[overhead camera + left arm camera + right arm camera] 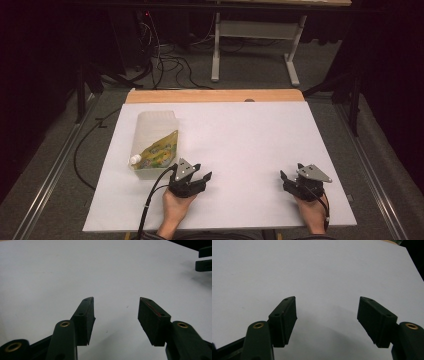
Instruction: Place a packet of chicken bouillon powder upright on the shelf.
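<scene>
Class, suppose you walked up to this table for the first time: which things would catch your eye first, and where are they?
First, the colourful yellow-green spouted pouch lying in a clear plastic tub at the left of the white table. Next, the two black tongs near the front edge: the left tongs just right of the tub, the right tongs farther right, both open and holding nothing.

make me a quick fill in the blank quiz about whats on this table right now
1. The pouch with the white cap lies inside a clear plastic ____.
2. Both the left gripper and the right gripper have their jaws ____.
3. The gripper nearer the pouch is the ____ one.
4. The table is covered by a sheet coloured ____.

Missing words: tub; open; left; white
</scene>
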{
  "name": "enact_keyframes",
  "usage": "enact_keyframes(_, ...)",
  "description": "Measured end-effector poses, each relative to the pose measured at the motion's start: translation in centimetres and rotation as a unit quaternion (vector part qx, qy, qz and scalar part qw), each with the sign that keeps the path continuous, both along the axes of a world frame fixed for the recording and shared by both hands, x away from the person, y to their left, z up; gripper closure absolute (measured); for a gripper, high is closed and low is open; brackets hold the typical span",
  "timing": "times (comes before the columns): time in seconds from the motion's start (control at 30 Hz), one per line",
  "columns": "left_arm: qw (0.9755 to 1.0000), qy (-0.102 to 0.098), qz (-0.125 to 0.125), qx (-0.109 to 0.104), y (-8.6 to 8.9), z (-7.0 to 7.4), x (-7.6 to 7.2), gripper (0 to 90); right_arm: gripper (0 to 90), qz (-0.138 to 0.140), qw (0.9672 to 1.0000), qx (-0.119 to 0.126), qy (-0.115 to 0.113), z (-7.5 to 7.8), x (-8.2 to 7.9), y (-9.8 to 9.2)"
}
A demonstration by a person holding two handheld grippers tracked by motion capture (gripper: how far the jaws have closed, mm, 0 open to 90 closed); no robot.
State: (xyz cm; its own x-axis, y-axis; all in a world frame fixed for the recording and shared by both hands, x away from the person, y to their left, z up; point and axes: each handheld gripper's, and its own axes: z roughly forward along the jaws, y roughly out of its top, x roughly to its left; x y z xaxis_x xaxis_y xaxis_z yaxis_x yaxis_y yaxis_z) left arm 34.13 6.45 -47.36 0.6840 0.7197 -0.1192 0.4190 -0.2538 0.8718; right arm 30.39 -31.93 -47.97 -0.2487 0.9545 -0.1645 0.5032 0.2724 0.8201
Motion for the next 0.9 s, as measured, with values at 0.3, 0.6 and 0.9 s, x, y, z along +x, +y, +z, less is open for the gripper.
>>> enact_keyframes(0.3, 1.0, -0.001, 0.007, 0.001, -0.21, -0.31, 0.24, 47.0, 32.4, 0.0, 1.0, -0.001, 0.0, 0.0, 0.01, 0.01)
enact_keyframes(0.6, 0.9998, -0.005, 0.021, 0.005, -0.38, -0.67, 0.59, 46.6, 32.4, 0.0, 1.0, -0.001, 0.0, -0.01, 0.01, 0.02)
enact_keyframes(0.9, 0.9996, -0.002, 0.026, 0.011, -0.5, -0.8, 0.66, 45.5, 32.4, 0.001, 1.0, -0.002, 0.0, -0.01, 0.02, 0.02)
